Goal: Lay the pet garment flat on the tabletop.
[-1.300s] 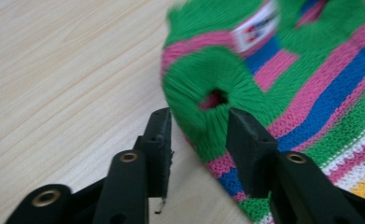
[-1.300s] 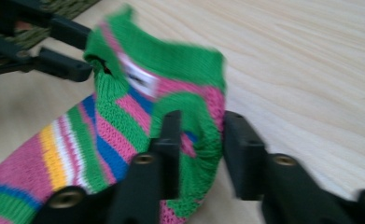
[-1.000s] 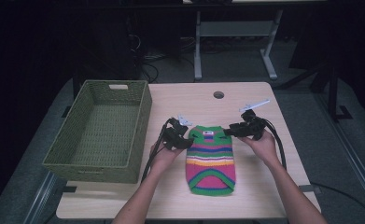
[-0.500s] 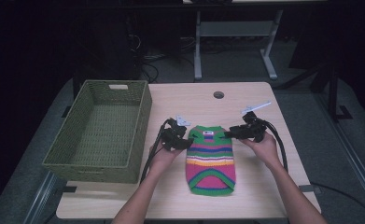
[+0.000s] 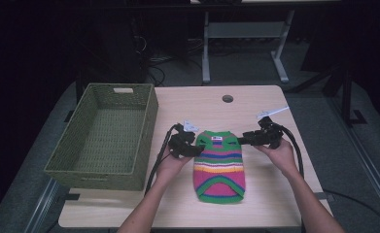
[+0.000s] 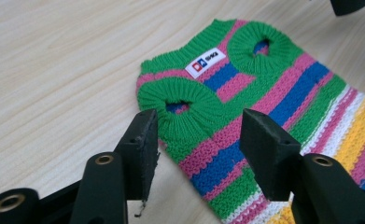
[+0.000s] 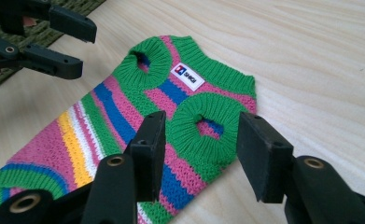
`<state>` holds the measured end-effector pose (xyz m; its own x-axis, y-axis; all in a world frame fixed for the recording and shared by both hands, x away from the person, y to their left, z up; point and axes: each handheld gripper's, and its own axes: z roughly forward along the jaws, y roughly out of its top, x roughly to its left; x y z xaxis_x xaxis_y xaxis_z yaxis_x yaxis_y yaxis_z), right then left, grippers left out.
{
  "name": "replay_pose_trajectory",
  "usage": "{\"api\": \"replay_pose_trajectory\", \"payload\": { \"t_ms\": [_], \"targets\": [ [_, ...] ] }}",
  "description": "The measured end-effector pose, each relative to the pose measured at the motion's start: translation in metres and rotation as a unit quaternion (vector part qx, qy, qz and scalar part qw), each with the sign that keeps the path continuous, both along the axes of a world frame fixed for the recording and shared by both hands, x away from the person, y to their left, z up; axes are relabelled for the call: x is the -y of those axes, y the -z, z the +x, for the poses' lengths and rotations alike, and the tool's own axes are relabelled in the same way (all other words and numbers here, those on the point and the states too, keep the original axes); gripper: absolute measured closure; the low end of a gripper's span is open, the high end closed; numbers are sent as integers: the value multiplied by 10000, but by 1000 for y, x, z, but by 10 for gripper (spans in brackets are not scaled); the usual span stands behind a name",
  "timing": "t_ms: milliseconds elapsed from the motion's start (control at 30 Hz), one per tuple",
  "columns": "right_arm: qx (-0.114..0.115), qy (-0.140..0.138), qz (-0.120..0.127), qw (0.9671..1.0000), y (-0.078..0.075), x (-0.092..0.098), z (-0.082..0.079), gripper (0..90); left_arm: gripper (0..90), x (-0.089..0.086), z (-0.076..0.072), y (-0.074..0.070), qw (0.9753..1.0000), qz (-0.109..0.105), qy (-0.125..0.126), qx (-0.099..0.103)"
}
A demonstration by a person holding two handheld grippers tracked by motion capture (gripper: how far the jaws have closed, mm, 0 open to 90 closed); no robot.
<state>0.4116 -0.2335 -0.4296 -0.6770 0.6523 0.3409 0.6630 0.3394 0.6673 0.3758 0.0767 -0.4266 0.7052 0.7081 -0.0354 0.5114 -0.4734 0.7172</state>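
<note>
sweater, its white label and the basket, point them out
sweater (image 5: 219, 171), high view, on the striped middle of its body
label (image 6: 205, 62), left gripper view, on the white patch below the neck edge
basket (image 5: 93, 172), high view, on its near woven wall

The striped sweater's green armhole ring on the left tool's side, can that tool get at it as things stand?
Probably yes. The left tool is open with its jaws on either side of the armhole ring of the striped sweater, which lies flat on the table, and nothing sits between.
</note>
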Motion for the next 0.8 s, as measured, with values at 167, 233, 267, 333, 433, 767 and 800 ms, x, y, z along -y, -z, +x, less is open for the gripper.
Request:
{"api": "replay_pose_trajectory", "payload": {
  "t_ms": [167, 233, 267, 333, 433, 767, 800],
  "targets": [
    [4, -9, 129, 9999, 1, 6, -1, 501, 449, -3, -3, -2, 10000, -78, -18, 18],
    [8, -51, 184, 9998, 1, 7, -2, 494, 441, -3, -5, -2, 10000, -83, 12, 48],
    [2, -58, 173, 9998, 0, 7, -2, 491, 438, -4, -6, -2, 9999, -90, 22, 56],
    [-4, -81, 183, 9998, 0, 7, -4, 486, 435, -5, -7, -2, 9999, -84, 33, 67],
    [17, -138, 197, 9997, 1, 8, -7, 471, 423, -7, -7, -2, 10000, -75, 42, 42],
    [5, -244, 178, 9995, 3, 11, -12, 462, 415, -11, -12, -1, 9998, -197, 27, -21],
    [5, -244, 178, 9995, 3, 11, -12, 462, 415, -11, -12, -1, 9998, -193, 51, -8]
  ]
}}
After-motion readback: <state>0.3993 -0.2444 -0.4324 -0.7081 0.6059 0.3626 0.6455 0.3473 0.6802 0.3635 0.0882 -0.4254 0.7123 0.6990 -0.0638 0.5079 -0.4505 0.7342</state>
